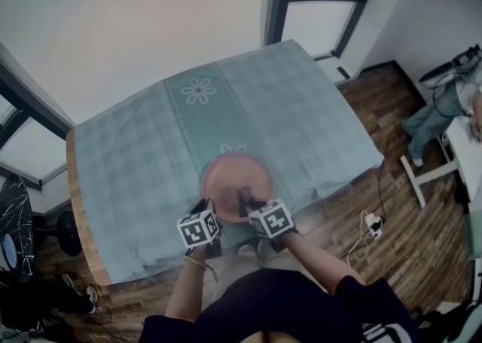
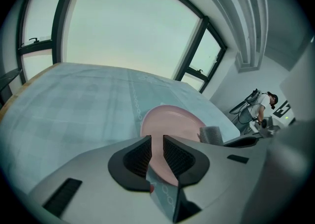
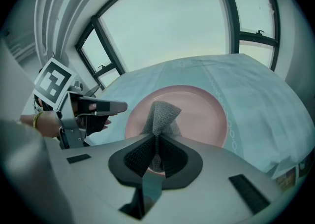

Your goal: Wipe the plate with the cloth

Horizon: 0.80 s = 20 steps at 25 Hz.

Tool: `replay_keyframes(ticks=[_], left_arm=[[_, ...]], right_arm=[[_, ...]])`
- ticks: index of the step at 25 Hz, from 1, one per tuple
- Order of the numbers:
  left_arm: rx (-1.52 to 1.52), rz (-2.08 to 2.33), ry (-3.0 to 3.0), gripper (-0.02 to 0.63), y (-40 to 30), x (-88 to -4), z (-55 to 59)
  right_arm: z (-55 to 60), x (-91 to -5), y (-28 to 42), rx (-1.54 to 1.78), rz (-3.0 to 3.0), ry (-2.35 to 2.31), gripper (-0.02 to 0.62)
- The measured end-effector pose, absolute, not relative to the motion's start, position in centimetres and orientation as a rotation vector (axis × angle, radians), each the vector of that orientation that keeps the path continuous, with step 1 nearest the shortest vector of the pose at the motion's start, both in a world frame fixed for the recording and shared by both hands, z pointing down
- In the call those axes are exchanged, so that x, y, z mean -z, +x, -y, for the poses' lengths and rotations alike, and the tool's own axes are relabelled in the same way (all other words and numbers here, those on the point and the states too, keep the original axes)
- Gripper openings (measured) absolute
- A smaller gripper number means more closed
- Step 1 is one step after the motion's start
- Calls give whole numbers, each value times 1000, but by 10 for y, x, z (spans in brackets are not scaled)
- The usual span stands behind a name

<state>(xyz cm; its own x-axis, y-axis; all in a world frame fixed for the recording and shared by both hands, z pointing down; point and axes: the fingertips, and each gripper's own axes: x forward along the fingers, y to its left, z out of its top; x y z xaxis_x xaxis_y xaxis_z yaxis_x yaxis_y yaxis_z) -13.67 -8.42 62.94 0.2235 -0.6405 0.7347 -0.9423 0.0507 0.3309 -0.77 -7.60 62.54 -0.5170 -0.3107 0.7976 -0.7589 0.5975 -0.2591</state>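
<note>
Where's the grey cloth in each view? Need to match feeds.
Head view: cloth low centre, over the pink plate's near rim.
Left gripper view: cloth right of centre, at the plate's right edge.
Right gripper view: cloth centre, pinched by the right gripper.
Shared landmark: the pink plate.

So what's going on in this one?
A person stands at a table with a tablecloth, holding a claw in each hand over a pink plate. The right claw is shut on a grey cloth held out over the plate; whether the cloth touches the plate can't be told. The left claw is open by the plate's near rim and grips nothing.
</note>
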Motion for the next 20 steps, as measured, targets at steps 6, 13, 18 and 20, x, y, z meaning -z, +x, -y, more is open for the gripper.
replay_keyframes(ticks=[6,13,18,20], left_arm=[[-410,1507,1675,74,-119,-610,68],[-367,1532,1672,50,-87,-590,40],[-349,1546,1670,38,-59,-579,12],[-338,1554,1675,36,-51,-574,3]], right_arm=[[69,-617,3,-792,2124,833,32],[48,-588,17,-780,2203,807,32],[21,-575,34,-739,2227,774,32],[12,-571,39,-731,2243,770,32]])
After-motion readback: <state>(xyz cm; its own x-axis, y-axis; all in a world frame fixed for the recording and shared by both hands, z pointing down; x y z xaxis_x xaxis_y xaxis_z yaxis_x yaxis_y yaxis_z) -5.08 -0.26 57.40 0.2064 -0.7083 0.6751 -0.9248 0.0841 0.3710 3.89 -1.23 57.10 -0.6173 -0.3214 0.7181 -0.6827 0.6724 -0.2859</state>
